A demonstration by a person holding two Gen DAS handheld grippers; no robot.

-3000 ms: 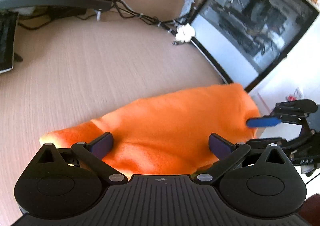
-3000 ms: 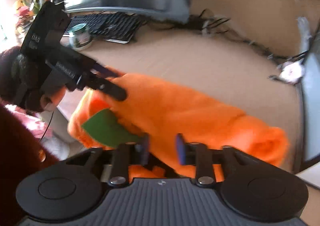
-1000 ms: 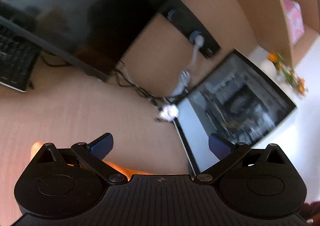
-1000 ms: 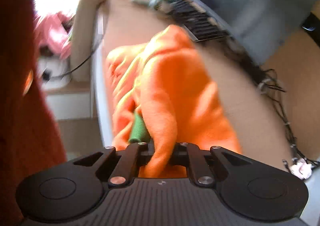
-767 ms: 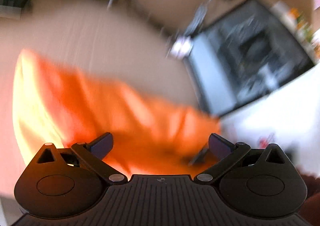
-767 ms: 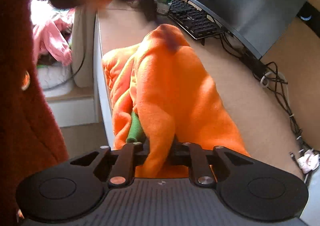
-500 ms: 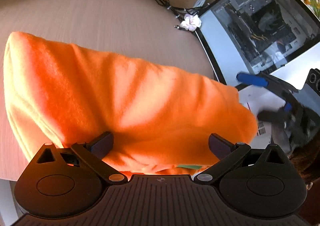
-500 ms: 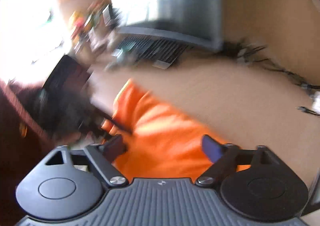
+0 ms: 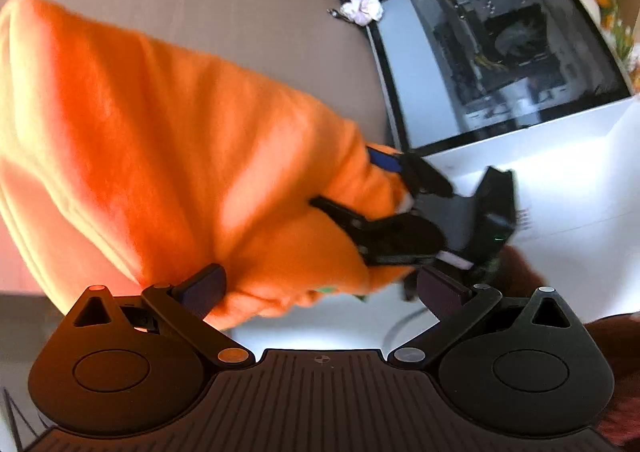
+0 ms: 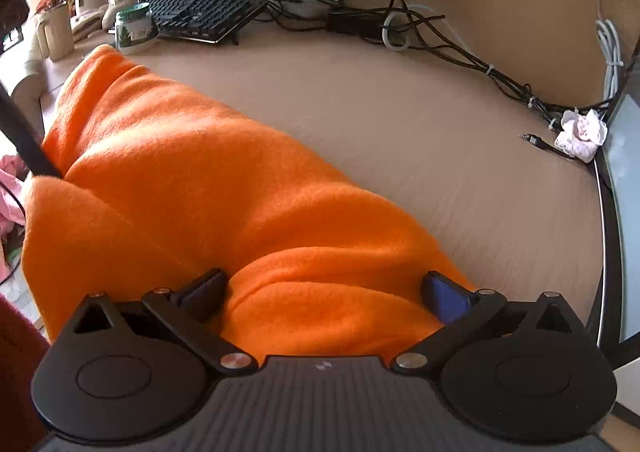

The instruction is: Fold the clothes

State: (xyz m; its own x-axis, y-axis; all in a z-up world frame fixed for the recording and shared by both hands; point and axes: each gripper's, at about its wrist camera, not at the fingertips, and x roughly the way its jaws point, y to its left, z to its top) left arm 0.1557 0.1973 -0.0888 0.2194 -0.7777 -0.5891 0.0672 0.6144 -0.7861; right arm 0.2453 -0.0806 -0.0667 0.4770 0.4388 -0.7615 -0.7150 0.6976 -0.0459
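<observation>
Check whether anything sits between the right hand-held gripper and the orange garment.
Nothing visible does. The right hand-held gripper is open with its fingers spread over the orange fleece garment on the desk; fabric bulges up between them. The cables and keyboard lie far behind.

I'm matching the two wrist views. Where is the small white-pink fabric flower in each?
Left wrist: fabric flower at upper middle, by the computer case corner.
Right wrist: fabric flower at far right edge.
Shared landmark: the orange garment on the desk.
</observation>
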